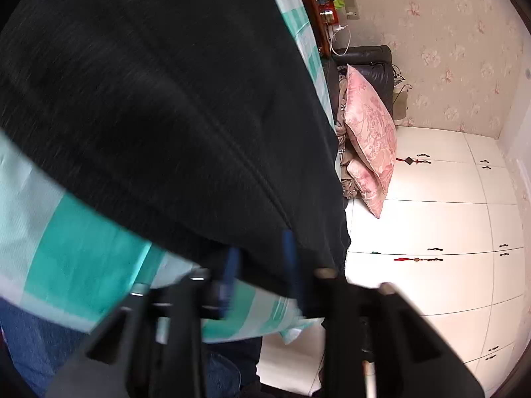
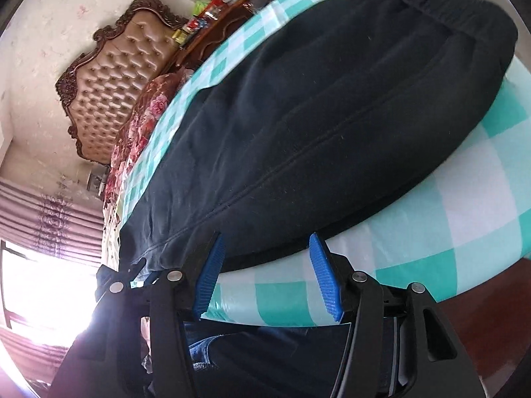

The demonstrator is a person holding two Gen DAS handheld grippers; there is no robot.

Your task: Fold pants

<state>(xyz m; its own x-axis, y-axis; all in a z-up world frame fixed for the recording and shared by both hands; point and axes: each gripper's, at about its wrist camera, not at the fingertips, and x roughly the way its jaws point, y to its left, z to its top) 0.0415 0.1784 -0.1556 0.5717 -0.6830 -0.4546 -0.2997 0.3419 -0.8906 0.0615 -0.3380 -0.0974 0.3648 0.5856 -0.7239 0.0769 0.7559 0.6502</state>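
Black pants (image 2: 315, 116) lie flat on a teal-and-white checked sheet (image 2: 464, 199), with the elastic waistband at the far right. My right gripper (image 2: 265, 237) is open, and its blue pads (image 2: 210, 275) stand on either side of the near edge of the pants without pressing it. In the left wrist view the pants (image 1: 149, 99) fill the upper left. My left gripper (image 1: 260, 265) is blurred at the near corner of the pants, with the black cloth between its blue pads (image 1: 292, 262), and it is shut on that edge. In the right wrist view it shows at the hem corner (image 2: 132, 275).
A tufted brown headboard (image 2: 109, 89) and a floral quilt (image 2: 142, 122) lie beyond the sheet. Pink pillows (image 1: 371, 132) lean on a dark chair (image 1: 365, 59) beside white cabinet doors (image 1: 431, 225). A person's jeans (image 2: 205, 348) are under the grippers, and a bright window (image 2: 43, 292) is at the left.
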